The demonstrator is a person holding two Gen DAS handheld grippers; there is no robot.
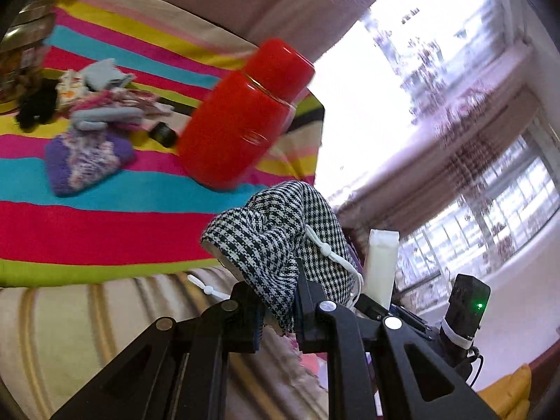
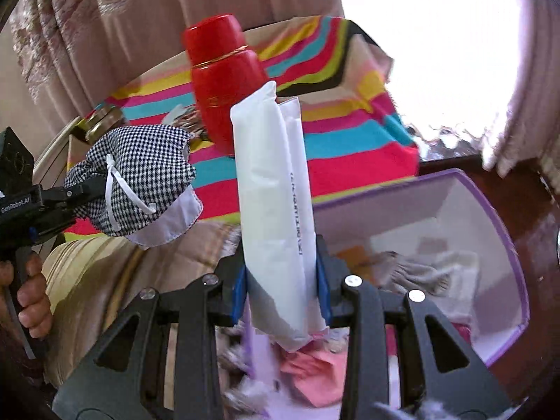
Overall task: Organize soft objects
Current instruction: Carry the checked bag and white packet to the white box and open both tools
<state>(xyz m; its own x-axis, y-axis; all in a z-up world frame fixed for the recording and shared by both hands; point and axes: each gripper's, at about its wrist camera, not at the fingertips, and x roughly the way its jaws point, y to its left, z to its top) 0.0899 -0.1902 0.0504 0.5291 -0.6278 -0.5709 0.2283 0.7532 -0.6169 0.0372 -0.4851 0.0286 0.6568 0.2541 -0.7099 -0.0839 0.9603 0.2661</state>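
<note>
My left gripper is shut on a black-and-white houndstooth face mask with white ear loops, held above the bed's edge. In the right wrist view the same mask hangs from the left gripper at the left. My right gripper is shut on a long white soft packet that stands upright between its blue pads. The packet also shows just right of the mask in the left wrist view. A pile of socks and cloths lies on the striped blanket.
A red flask stands on the blanket near its corner, also seen as the red flask behind the packet. A purple-rimmed box with gloves and cloths sits under my right gripper. A person's hand grips the left handle. Curtains hang behind.
</note>
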